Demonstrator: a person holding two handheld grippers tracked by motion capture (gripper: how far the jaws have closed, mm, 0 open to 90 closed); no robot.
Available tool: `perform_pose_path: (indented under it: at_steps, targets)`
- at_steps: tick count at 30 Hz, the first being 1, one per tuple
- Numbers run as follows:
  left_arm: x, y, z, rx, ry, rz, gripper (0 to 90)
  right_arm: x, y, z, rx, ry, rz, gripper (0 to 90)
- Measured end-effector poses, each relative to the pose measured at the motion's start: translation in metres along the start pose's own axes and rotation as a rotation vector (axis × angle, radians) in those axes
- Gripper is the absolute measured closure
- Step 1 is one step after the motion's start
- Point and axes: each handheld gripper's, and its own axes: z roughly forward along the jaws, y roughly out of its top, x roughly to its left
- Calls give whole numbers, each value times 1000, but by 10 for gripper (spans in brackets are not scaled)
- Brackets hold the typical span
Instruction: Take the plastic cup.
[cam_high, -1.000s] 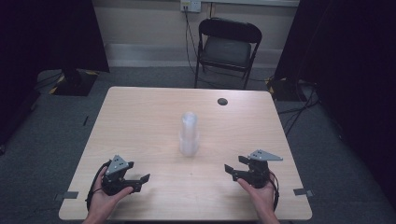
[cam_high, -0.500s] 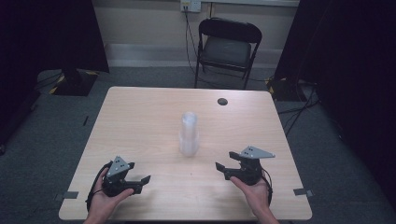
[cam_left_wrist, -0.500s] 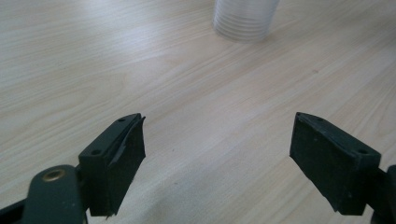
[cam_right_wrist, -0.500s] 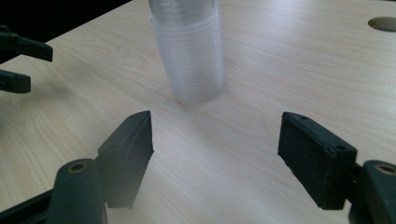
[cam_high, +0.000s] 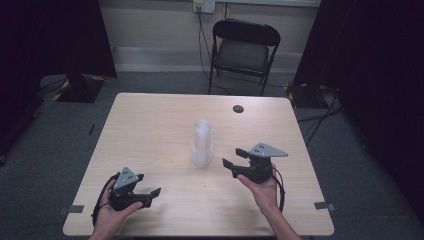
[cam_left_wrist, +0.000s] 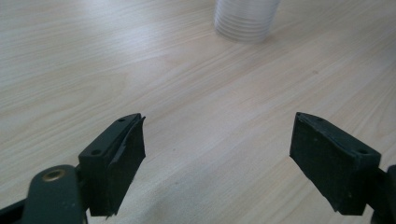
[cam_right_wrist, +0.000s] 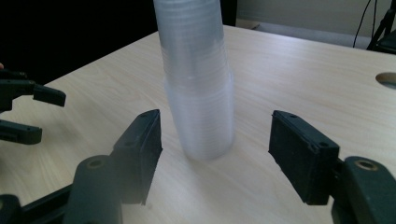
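Closing in from the surface's right edge, right hand-held gripper (cam_high: 234, 158), jaws narrowing but empty, could topple the tall translucent plastic cup stack (cam_high: 202, 143).

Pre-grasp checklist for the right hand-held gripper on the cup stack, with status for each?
1. Stack of clear plastic cups upright on the table: ok.
2. Right hand-held gripper aimed at the stack: ok; in the right gripper view the stack stands between and beyond the jaws.
3. Jaws wide enough: ok for now; they have just been closing, nothing between the pads.
4. Pads touching the cups: not ok, gap on both sides.
5. Left hand-held gripper out of the way: ok, open, well short of the stack.
6. How many cups would lift: cannot tell.
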Motion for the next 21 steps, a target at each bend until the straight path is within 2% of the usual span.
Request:
perform_pose_path:
  at_steps: [9, 14, 18, 21]
  targets:
    - [4, -1, -1, 5, 8, -12, 179, 0, 22, 18, -5, 47, -5, 314]
    - [4, 0, 0, 5, 5, 0, 179, 0, 30, 35, -8, 76, -19, 287]
    - [1, 0, -2, 7, 4, 14, 178, 3, 33, 51, 10, 77, -40, 284]
    - [-1, 0, -3, -3, 1, 17, 178, 5, 36, 58, 6, 84, -34, 280]
